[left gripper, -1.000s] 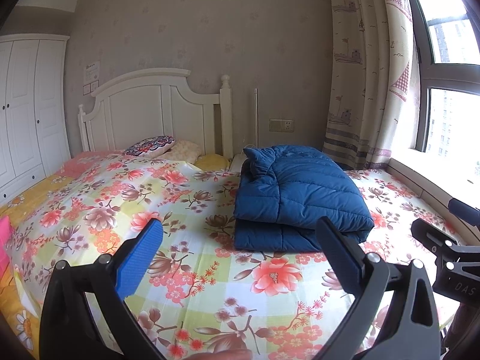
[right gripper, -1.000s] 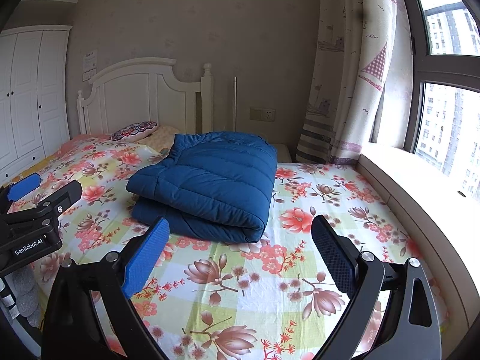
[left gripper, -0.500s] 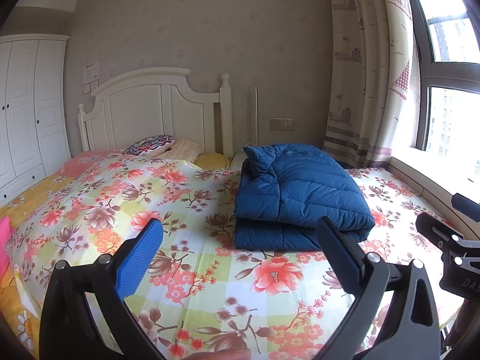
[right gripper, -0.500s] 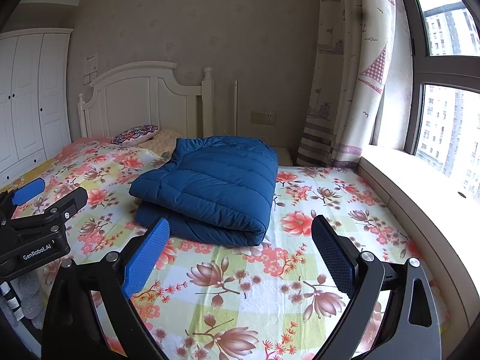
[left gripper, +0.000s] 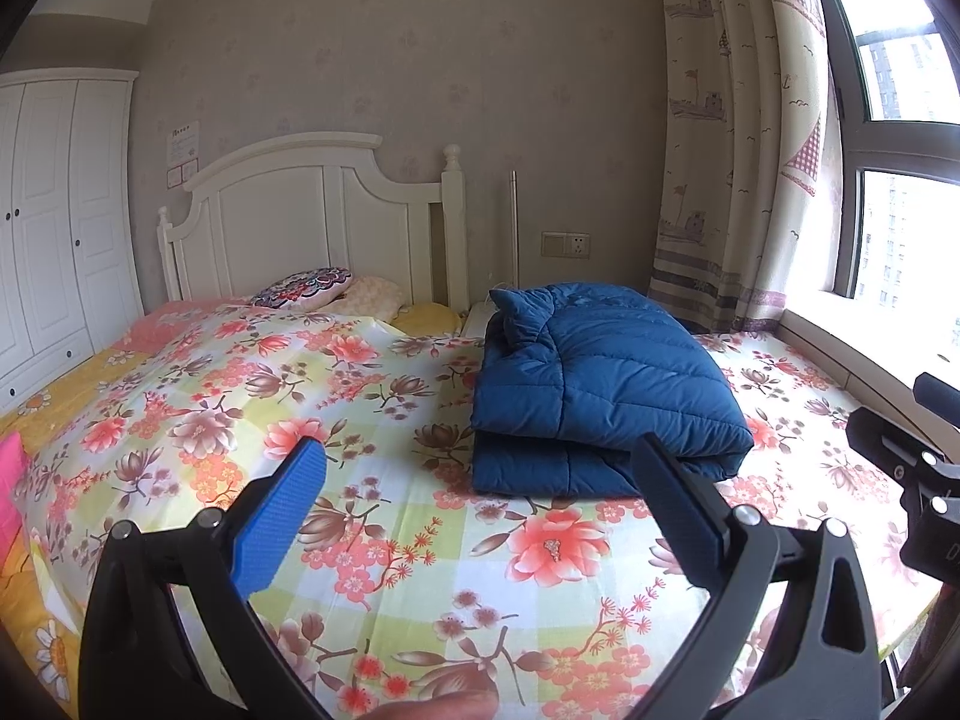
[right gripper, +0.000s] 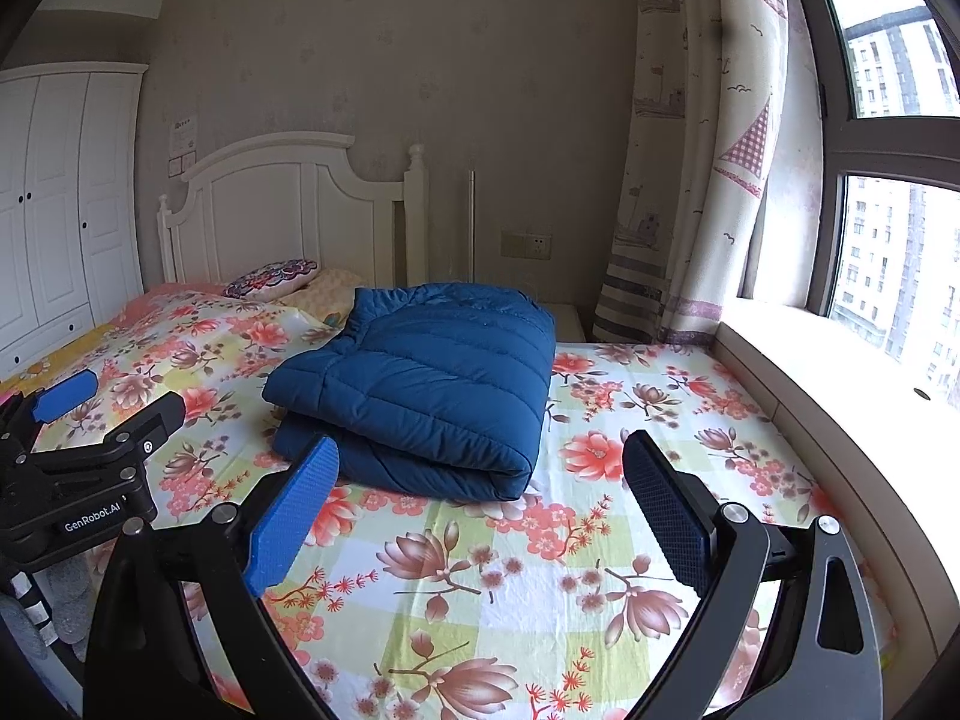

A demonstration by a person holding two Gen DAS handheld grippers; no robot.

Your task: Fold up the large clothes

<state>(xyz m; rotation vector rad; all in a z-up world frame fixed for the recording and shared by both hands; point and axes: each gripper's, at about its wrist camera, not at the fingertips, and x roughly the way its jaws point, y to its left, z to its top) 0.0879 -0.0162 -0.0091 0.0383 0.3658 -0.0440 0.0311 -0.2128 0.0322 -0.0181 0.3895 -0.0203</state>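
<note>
Looking through the left wrist view, we hold the left gripper released and empty above the floral-print bed sheet; the folded blue quilted down jacket lies ahead on the bed, apart from both fingers. In the right wrist view, our right gripper is likewise spread and holds nothing, short of the jacket's rolled near edge. We judge the fold complete, hence both grippers stand clear.

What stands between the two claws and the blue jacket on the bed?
Nothing visible does. The folded blue jacket lies on the floral sheet, and only bare sheet lies between it and the open right claw and the open left claw. The pillows are behind it, near the headboard.
</note>
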